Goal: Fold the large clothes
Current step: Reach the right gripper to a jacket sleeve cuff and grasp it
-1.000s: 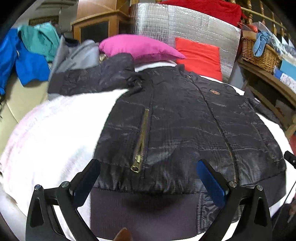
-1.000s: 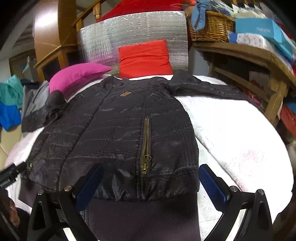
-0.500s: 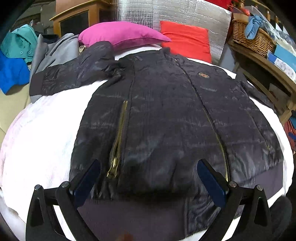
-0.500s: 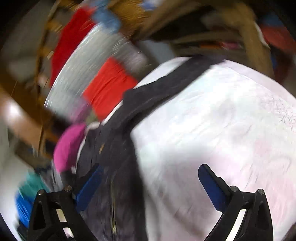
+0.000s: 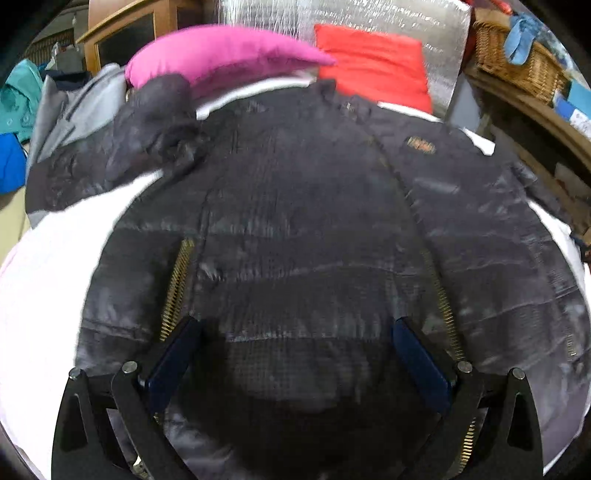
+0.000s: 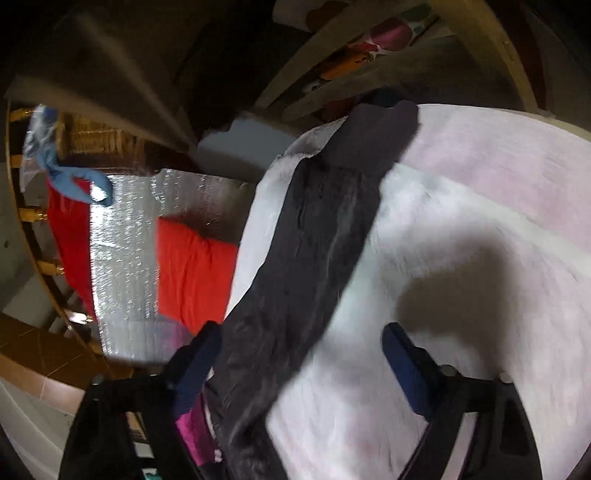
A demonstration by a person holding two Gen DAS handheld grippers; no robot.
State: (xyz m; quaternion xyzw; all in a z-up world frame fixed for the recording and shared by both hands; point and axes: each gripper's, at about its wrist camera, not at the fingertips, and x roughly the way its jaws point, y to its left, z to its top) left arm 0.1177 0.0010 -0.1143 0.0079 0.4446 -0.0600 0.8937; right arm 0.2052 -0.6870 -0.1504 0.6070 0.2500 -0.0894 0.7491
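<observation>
A black quilted jacket (image 5: 303, 229) lies front up and spread flat on a white bed cover (image 5: 40, 280). Brass zips run down its pockets and its middle. My left gripper (image 5: 293, 332) hangs open just above the jacket's lower body, with cloth below the gap and nothing pinched. In the right wrist view, which is rolled over, the jacket's right sleeve (image 6: 317, 236) stretches across the cover (image 6: 461, 229) to its knit cuff (image 6: 376, 133). My right gripper (image 6: 301, 343) is closing. The sleeve runs between its fingers, close to the left pad (image 6: 199, 362), and neither pad presses on it.
A pink pillow (image 5: 221, 51) and a red cushion (image 5: 373, 66) lean on a silver foil board (image 5: 388, 14) at the bed's head. A wicker basket (image 5: 517, 70) sits on a wooden shelf to the right. Grey, teal and blue clothes (image 5: 55, 107) are heaped at the left.
My left gripper has moved forward and lower over the jacket's body. My right gripper has swung away from the hem to the right sleeve, rolled over, and its jaws have narrowed.
</observation>
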